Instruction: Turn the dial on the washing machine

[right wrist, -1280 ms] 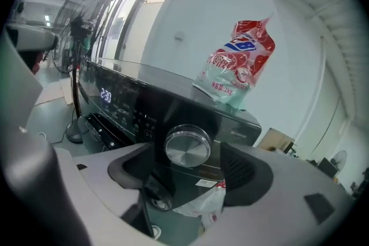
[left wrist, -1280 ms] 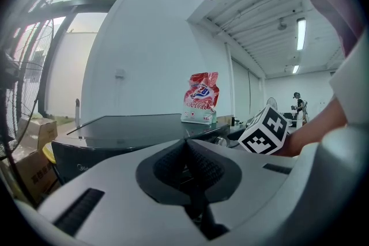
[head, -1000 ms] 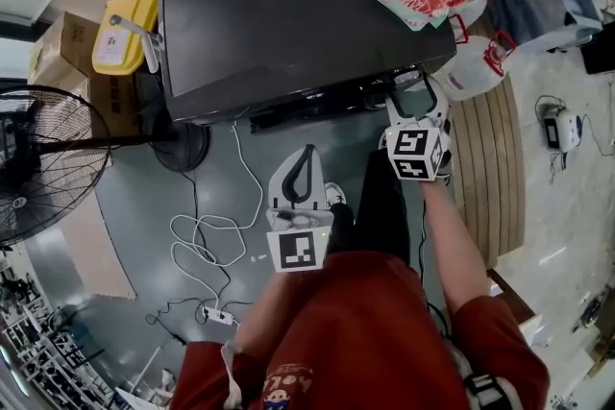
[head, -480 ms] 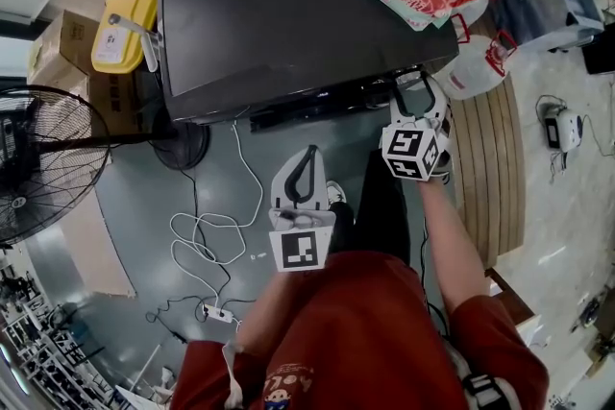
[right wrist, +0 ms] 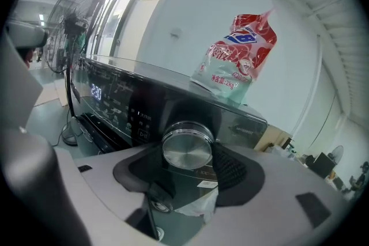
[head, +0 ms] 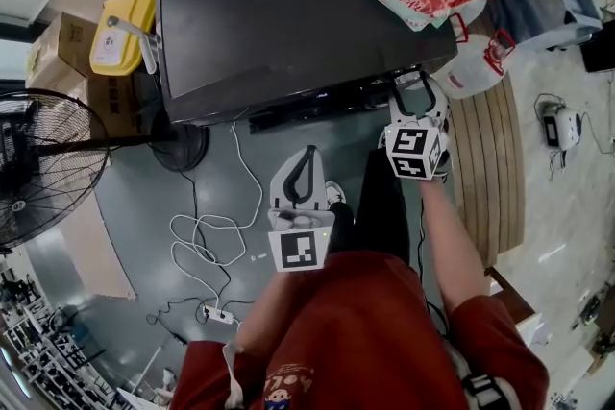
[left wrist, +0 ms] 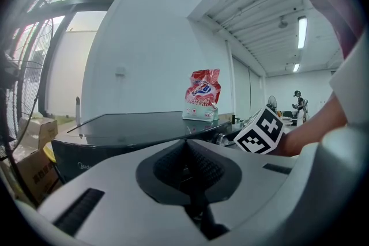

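Right tongs (head: 413, 84) have just been closing and now clamp the dial (right wrist: 187, 148), upper right, ready to twist; left tongs (head: 307, 152) clenched empty, parked centre.

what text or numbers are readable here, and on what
"2:" then unclear digits, glowing on the control panel of the black washing machine
"Midea", faint, on that machine's front
Blurred: blue logo and print on the red and white pouch
Too small: the yellow container's label

Workshop hall, cardboard boxes (head: 63, 45), standing fan (head: 40, 164), loose floor cables (head: 202, 224)
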`<state>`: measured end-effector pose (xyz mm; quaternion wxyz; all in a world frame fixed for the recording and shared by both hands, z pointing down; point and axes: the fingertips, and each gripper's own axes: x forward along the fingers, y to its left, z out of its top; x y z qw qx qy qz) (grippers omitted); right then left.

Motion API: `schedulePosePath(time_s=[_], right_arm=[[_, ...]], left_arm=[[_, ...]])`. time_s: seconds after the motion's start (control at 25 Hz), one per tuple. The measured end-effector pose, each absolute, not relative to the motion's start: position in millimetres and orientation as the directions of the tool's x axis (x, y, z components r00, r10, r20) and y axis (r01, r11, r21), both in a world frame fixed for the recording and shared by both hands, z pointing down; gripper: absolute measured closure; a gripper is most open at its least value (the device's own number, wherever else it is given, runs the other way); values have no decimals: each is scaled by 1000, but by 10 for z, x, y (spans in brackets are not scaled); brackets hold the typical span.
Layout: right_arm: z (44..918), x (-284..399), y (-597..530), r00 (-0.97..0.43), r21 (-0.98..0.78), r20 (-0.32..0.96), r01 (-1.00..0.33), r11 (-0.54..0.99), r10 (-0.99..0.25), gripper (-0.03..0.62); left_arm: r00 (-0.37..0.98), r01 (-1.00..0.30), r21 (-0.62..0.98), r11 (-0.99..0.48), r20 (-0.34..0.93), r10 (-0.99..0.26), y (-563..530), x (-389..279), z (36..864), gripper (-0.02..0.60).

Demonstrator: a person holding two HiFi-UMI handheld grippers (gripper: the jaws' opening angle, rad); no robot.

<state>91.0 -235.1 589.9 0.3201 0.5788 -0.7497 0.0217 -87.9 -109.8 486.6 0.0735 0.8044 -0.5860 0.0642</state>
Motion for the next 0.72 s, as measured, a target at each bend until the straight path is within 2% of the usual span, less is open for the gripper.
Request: schedulePosePath(time_s=[0.4,0.72], right_arm=[[5925,927,-2349,-266,-2,488,-953,303,-831,315],[5924,932,-2347,-270,-12,487,-953,302,-831,315]], left_arm=[[314,-949,48,-311,188,-931,-1085,-858,4868,572],[314,-949,46,-311,192,-930,-1080,-858,4866,572]])
